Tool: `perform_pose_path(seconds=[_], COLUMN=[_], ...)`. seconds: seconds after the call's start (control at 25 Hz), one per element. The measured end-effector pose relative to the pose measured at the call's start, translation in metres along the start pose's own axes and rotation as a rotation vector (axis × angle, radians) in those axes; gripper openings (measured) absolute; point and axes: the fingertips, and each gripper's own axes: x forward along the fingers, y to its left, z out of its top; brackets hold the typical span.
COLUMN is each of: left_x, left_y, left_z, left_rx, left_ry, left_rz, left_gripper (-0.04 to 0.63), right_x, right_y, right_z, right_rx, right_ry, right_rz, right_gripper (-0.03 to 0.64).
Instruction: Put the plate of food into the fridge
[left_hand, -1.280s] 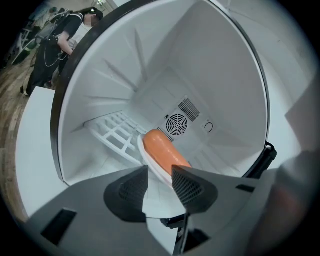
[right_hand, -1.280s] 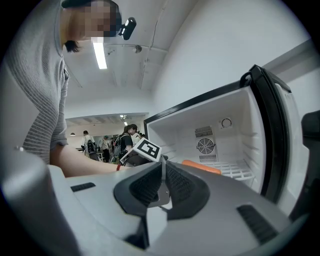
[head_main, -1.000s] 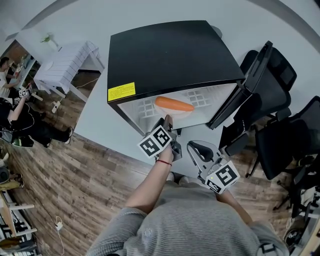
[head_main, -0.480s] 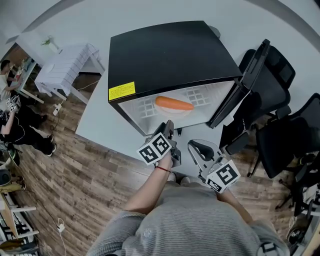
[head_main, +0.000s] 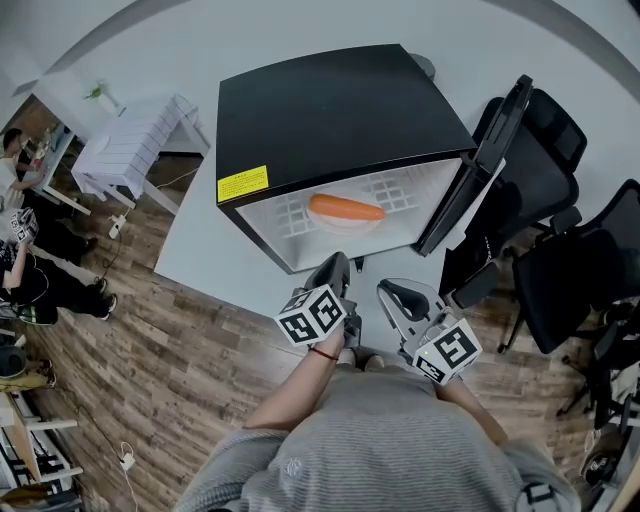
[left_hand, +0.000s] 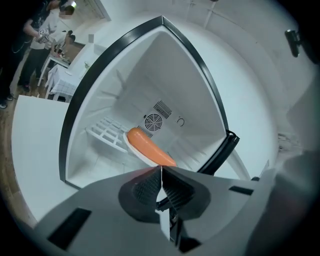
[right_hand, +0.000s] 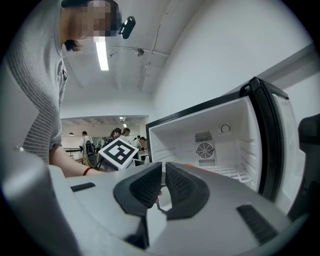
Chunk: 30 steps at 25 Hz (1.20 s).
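The fridge (head_main: 330, 110) is a small black cabinet with a white inside and a yellow label (head_main: 243, 184) at the front left of its top; its door (head_main: 480, 165) is swung wide open on the right. Inside, a white plate (left_hand: 131, 146) lies flat on the white wire shelf (head_main: 290, 215), in front of the round vent in the back wall. On the plate lies one long orange piece of food (head_main: 345, 208), set lengthwise across it.
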Motion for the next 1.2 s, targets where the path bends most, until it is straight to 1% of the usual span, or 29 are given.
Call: perform_pose_path(seconds=[0.04,0.2,0.32,0.56,0.68,0.84,1.0,1.2], left_x=[-0.002,-0.01,-0.016,-0.036,-0.045,-0.057,-0.066,-0.081], left_y=[-0.003,-0.012,-0.023,-0.053,-0.064,-0.067,-0.07,-0.075], left_z=[-0.001,-0.006,-0.008,-0.008,-0.014,-0.021,-0.025,-0.029], left_rx=[0.007,0.035,0.072,0.193,0.239,0.273,0.279,0.307], left_ry=[0.001,0.013,0.006,-0.038,-0.035,-0.027,-0.019,-0.014], left_rz=[-0.012,-0.045,-0.086,-0.228,-0.283,-0.303,-0.318,-0.335], left_gripper=[0.012,0.011,0.011,0.011,0.011,0.012,0.011,0.011], right_x=[-0.001,-0.003,-0.005,-0.01,-0.014,-0.019,-0.024,-0.028], right_y=[0.0,0.001,0.001,0.001,0.0,0.002,0.005,0.011], right_z=[0.0,-0.002,-0.004,-0.008,-0.011,-0.014,-0.018,-0.022], right_rx=[0.0,0.0,0.004,0.005,0.007,0.009,0.012,0.017], right_ry=[0.0,0.001,0.004,0.012,0.018,0.028,0.041,0.052], right_rz=[-0.001,-0.004,-0.009,-0.021,-0.025,-0.025,-0.016,-0.007], right_gripper=[0.015,0.015,0.015,0.015,0.015,0.015,0.015,0.015])
